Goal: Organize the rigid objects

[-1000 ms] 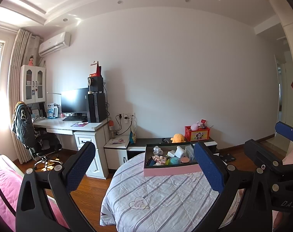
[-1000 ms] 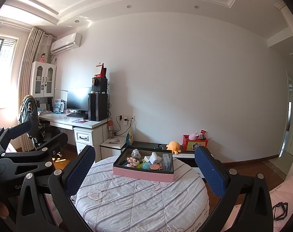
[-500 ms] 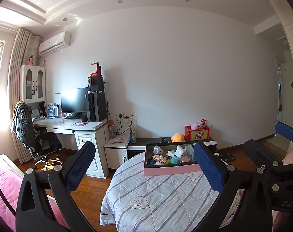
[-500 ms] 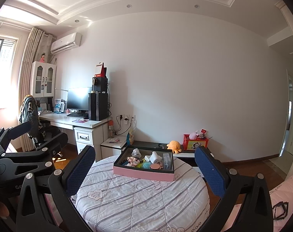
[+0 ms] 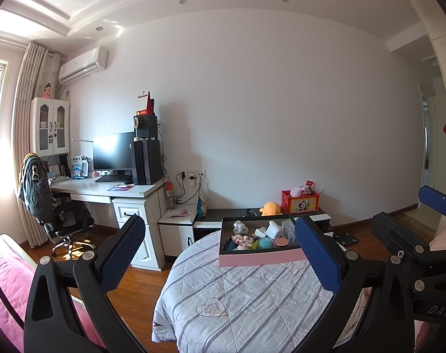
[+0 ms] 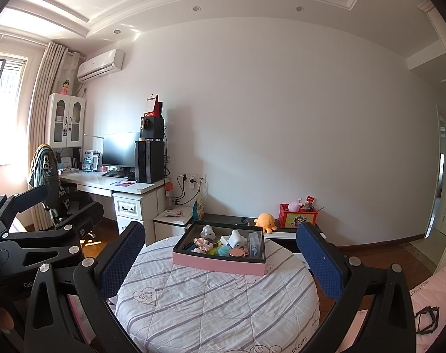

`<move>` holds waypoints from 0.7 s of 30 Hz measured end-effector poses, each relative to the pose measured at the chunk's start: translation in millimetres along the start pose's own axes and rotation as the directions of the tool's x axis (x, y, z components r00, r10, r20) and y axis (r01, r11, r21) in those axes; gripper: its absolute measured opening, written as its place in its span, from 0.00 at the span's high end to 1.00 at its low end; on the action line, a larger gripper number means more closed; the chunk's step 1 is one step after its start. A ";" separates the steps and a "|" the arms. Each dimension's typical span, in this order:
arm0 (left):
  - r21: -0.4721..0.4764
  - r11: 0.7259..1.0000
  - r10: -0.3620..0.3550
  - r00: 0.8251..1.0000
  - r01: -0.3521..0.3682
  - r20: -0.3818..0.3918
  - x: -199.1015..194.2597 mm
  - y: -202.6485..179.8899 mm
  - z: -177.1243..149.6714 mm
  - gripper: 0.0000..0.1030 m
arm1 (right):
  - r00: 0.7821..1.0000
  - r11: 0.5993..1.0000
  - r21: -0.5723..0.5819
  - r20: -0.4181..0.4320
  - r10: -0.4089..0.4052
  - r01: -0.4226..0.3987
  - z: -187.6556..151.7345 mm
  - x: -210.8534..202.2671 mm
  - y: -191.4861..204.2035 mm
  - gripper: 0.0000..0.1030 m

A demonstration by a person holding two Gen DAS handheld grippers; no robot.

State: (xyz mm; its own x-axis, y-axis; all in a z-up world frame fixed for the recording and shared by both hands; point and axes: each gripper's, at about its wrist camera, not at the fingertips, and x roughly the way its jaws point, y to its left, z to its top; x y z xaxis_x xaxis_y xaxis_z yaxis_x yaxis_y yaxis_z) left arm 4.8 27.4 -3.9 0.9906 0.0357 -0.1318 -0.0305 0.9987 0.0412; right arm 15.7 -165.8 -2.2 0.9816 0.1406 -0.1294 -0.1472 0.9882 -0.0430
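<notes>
On round table (image 6: 211, 303) w/ striped cloth, far side: pink box (image 6: 220, 260) full of small toys. Left gripper (image 5: 220, 261) & right gripper (image 6: 220, 261) both well short of it, jaws wide apart, empty.

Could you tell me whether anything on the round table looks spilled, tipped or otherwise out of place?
Nothing stands out. The pink tray sits flat on the striped tablecloth with its small items inside; none has spilled onto the cloth. Both the left tongs and right tongs are open and empty.

Box (image 6: 220, 260) on table (image 6: 193, 309)
</notes>
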 end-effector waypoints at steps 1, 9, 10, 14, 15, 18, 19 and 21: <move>0.000 1.000 0.000 1.000 0.000 0.000 -0.1 0.0 0.1 0.00 | 1.000 1.000 0.000 -0.001 0.000 0.000 0.1 0.1 -0.1 0.00; 0.000 1.000 0.000 1.000 0.000 0.001 -0.2 0.3 1.0 0.00 | 1.000 1.000 0.000 -0.002 0.000 0.000 -0.5 0.4 0.1 0.00; 0.000 1.000 0.000 1.000 0.000 0.000 -0.2 0.3 1.1 0.00 | 1.000 1.000 0.000 -0.002 0.000 0.000 -0.4 0.3 0.1 0.00; 0.000 1.000 0.000 1.000 0.000 0.001 -0.3 0.3 1.3 0.00 | 1.000 1.000 0.000 -0.002 0.001 -0.001 -0.2 0.3 0.1 0.00; 0.000 1.000 0.000 1.000 0.000 0.000 -0.2 0.4 1.5 0.00 | 1.000 1.000 0.000 -0.002 0.000 0.000 -0.2 0.3 0.2 0.00; 0.000 1.000 0.000 1.000 0.000 0.000 -0.2 0.3 1.6 0.00 | 1.000 1.000 -0.001 -0.002 -0.001 0.001 -0.1 0.3 0.1 0.00; 0.000 1.000 0.001 1.000 -0.001 0.000 -0.2 0.2 1.7 0.00 | 1.000 1.000 0.000 0.000 0.000 0.000 0.1 0.4 0.0 0.00; 0.000 1.000 0.000 1.000 0.000 0.000 -0.2 0.3 1.8 0.00 | 1.000 1.000 0.000 -0.002 0.000 0.000 0.1 0.3 0.1 0.00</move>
State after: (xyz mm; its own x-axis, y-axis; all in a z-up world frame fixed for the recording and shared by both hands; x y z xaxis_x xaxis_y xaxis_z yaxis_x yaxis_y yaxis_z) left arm 4.8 27.7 -2.1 0.9906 0.0358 -0.1323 -0.0306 0.9987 0.0410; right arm 16.0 -165.6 -2.1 0.9812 0.1408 -0.1318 -0.1475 0.9881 -0.0429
